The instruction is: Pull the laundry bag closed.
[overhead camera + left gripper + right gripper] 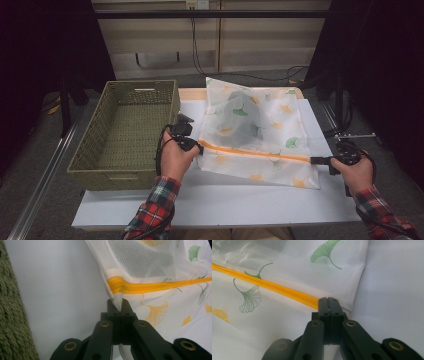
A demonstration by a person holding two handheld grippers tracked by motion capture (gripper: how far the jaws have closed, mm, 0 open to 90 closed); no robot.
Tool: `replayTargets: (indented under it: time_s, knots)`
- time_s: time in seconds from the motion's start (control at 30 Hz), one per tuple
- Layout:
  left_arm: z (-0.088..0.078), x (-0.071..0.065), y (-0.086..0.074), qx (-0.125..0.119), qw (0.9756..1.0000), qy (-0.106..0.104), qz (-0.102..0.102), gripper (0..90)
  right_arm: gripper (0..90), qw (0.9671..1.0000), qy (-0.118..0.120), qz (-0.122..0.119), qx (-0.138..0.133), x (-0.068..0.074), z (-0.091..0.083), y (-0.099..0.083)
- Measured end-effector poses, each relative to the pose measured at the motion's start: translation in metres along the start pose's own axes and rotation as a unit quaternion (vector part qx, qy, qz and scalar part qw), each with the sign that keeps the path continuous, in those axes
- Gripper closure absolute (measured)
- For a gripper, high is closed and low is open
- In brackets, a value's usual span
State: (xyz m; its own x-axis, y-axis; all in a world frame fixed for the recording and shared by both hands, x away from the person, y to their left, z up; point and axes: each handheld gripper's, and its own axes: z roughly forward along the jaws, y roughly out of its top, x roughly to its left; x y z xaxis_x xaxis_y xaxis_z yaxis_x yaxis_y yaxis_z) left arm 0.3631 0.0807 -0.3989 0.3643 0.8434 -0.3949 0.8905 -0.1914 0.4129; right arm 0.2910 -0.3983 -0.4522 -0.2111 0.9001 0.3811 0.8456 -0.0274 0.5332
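A white mesh bag (pixel 255 131) printed with green and yellow ginkgo leaves lies on the white tabletop (pixel 215 200), spread from the middle toward the far edge, its far part raised in a loose peak. An orange zipper (pixel 255 152) runs across it near its front edge, from left to right.

The left tool (pixel 200 149) is clamped on the bag's left end: in the left gripper view its jaws are pressed together on a pinch of white fabric (pixel 117 302) just below the zipper's end (pixel 117 286). The right tool (pixel 314 160) is clamped on the bag's right end; in the right gripper view its jaws meet on the cloth where the zipper (pixel 287 291) stops, close to the bag's side seam (pixel 359 282).

Each tool is held in a hand with a red plaid sleeve (pixel 152 210), coming in from the near edge.

A woven green basket (pixel 125 132) stands at the left edge of the tabletop, just beside the left hand (pixel 175 157).
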Motion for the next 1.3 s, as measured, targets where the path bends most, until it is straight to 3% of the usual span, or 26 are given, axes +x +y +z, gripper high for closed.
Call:
replayTargets:
  time_s: [0.63, 0.77, 0.93, 1.07, 1.3]
  knots:
    - [0.001, -0.001, -0.001, 0.002, 1.0, -0.005, -0.002, 89.6, 90.0, 1.0, -0.004, -0.001, -0.002, -0.002, -0.005, -0.001]
    - [0.004, -0.005, -0.002, 0.004, 0.9999, -0.003, 0.011, 89.5, 90.0, 0.9999, -0.008, 0.003, -0.008, -0.002, -0.008, -0.001]
    - [0.002, -0.009, -0.002, 0.003, 0.9998, -0.019, 0.01, 89.4, 90.0, 0.9997, -0.017, -0.012, -0.009, -0.002, -0.009, 0.0]
    - [0.002, -0.011, -0.003, 0.004, 0.9995, -0.028, 0.017, 89.3, 90.0, 0.9998, -0.013, -0.012, -0.008, 0.001, -0.008, 0.0]
    - [-0.004, -0.02, -0.004, -0.002, 0.9993, -0.018, 0.032, 89.2, 90.0, 0.9996, -0.014, -0.019, -0.014, 0.003, -0.008, 0.004]
